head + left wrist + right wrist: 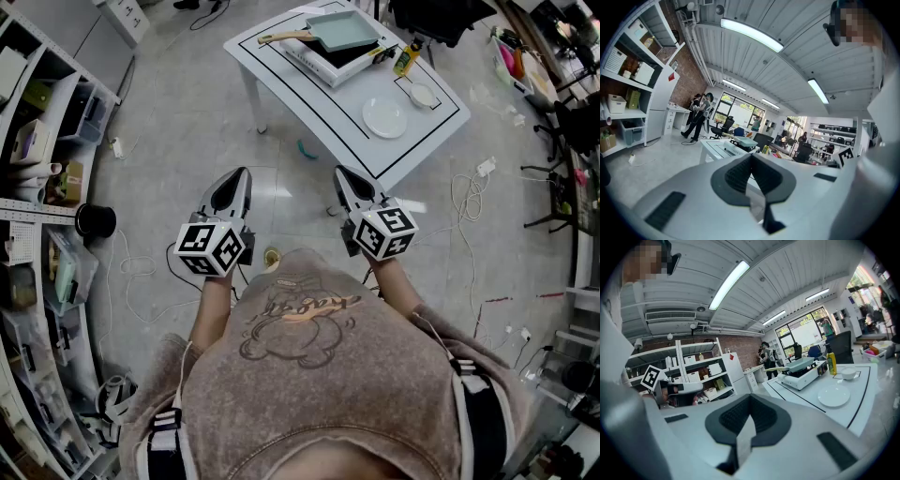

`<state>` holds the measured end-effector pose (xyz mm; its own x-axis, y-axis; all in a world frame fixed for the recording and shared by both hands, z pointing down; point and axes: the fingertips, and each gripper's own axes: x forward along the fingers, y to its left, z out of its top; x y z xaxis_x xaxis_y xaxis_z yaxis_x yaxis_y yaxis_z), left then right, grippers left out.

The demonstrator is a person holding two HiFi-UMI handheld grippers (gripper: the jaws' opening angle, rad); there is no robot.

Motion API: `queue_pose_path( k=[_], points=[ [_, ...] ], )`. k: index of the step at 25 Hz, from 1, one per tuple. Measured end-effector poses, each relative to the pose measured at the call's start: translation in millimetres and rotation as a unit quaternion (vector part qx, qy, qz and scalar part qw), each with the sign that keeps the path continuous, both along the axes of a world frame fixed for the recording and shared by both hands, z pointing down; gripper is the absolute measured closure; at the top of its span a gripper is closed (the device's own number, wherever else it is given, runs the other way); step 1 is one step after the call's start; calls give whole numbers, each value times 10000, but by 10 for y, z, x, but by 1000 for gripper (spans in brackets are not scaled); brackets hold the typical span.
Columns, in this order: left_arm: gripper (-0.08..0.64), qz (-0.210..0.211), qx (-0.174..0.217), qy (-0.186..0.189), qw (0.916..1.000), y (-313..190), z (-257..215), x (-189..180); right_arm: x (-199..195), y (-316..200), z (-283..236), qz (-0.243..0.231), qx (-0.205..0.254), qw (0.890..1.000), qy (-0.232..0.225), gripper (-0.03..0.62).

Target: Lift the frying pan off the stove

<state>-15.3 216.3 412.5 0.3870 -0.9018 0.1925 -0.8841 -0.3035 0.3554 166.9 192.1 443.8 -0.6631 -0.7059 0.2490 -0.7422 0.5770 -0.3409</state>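
You stood on a glossy grey floor with loose cables lying on it. Open shelves full of boxes ran along your left side, and a white table stood ahead of you. The ribbed white ceiling carried long strip lights. At the far end, large windows stood beside a brick wall.

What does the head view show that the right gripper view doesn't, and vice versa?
Only the head view: the person's sweatshirt and cables on the floor. Only the right gripper view: ceiling lights and the windows. Both: the white table, with the frying pan on the stove and the plate.
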Motion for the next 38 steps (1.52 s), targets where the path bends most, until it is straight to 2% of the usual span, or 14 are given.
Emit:
queue_pose_path(
  k=[7, 12, 19, 26, 38],
  points=[
    [552, 26, -10, -53, 10000, -141, 1, -123, -69, -115, -28, -53, 167, 9996, 212, 595],
    [552, 100, 5, -39, 9999, -175, -7, -164, -110, -148, -65, 48, 168, 9998, 120, 595],
    [552, 128, 57, -59, 9999, -256, 19, -410, -279, -153, -61, 203, 127, 9997, 6, 595],
    [552, 397, 68, -40, 9992, -346, 161, -596, -512, -93, 42, 387, 125, 9992, -49, 595],
    [552, 638, 122, 64, 9979, -606, 231, -648, -713, -298, 177, 503, 49, 9987, -116, 595]
  ],
)
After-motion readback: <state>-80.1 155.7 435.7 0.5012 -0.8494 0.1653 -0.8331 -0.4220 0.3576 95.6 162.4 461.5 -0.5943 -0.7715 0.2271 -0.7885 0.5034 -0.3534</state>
